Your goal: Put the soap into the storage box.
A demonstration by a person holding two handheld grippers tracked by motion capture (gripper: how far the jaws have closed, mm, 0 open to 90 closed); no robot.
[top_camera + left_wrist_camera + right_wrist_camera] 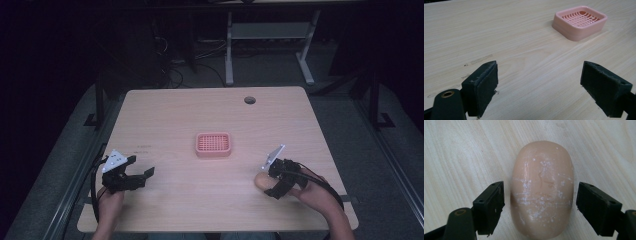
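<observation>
My right gripper (540,205) straddles the soap (542,188) on the table (210,200), jaws wide, small gaps both sides. Close evenly, gently; it looks slippery. Left gripper (541,85) wide, empty. Soap dish (213,144) mid-table.

Pretty roomy table (165,107) overall. The main thing in the way is the pink tray (213,144) sitting dead center, with bare wood all around it. The left gripper (131,176) has its jaws spread wide over open tabletop, tray well off ahead. The right gripper (540,202) has a jaw on each side of the soap (542,187), slim gaps both sides, not touching. There's a small hole (249,100) near the far edge.
</observation>
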